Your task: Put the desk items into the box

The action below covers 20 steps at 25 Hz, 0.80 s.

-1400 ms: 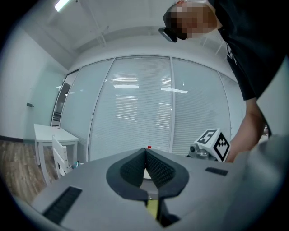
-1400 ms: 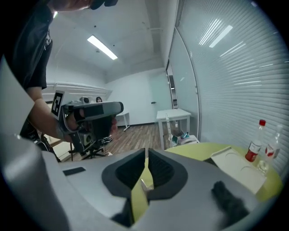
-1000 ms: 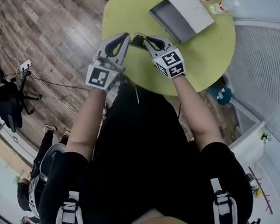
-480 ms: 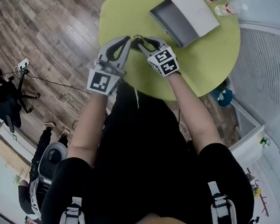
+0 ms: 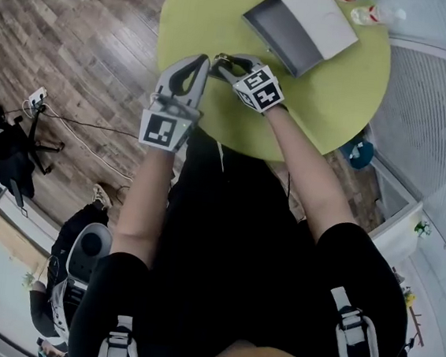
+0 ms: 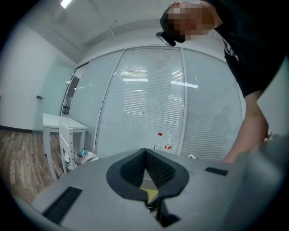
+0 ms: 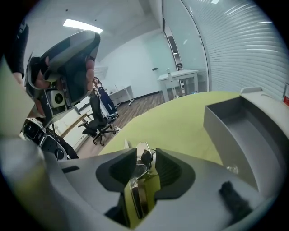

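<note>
Right gripper (image 7: 145,155) jaws, just opening wide, straddle a metal desk item (image 7: 137,176) near the counter's (image 5: 335,90) near edge (left gripper (image 6: 145,152) jaws closed, empty). It looks like a pickup bound for the box (image 5: 303,24).

Bright, even indoor lighting in all three views. Lit from ceiling light strips (image 7: 82,25) high above the green bench (image 5: 223,23), with more strips mirrored as pale bars in the glass wall (image 6: 135,113) beyond the bench. Soft, faint shadows only, such as the darker grey inner wall of the box (image 5: 282,33) on the bench. Strongly bent by wide-angle lenses, with straight lines bowing outward from the bench. Blackened at the corners of both gripper views. Sharp at the bench and the room beyond it. Softly blurred in the nearest grey foreground below the bench.
</note>
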Tool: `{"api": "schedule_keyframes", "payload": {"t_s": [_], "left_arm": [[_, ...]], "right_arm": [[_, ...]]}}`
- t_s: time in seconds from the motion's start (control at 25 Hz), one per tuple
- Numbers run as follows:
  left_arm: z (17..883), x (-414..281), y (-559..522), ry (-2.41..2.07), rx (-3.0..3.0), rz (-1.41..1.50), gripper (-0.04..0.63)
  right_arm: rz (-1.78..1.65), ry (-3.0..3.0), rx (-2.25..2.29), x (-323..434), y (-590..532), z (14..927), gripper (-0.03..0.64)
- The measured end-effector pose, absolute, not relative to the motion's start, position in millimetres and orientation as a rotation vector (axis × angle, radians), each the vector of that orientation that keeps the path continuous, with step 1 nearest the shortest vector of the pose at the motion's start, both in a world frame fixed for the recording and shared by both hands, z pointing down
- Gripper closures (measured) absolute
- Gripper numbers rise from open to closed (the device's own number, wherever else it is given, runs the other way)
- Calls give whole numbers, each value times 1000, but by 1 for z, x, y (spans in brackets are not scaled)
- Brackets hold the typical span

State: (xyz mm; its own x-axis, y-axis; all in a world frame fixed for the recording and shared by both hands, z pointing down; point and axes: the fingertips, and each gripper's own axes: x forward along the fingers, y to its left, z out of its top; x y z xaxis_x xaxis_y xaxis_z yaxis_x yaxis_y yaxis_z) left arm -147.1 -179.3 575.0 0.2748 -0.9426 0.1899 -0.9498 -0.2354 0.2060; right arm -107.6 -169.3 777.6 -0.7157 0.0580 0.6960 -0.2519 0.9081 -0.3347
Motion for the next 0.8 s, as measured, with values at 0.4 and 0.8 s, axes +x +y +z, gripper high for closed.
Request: {"api": "schedule_keyframes", "payload": {"t_s": [0.4, 0.8], "left_arm": [[572, -153, -175, -1767, 2252, 41, 584], [559, -155, -168, -1770, 2267, 48, 584]], "right_arm": [[628, -2293, 81, -109, -165, 778, 541], [661, -2335, 78, -113, -159, 752, 591]]}}
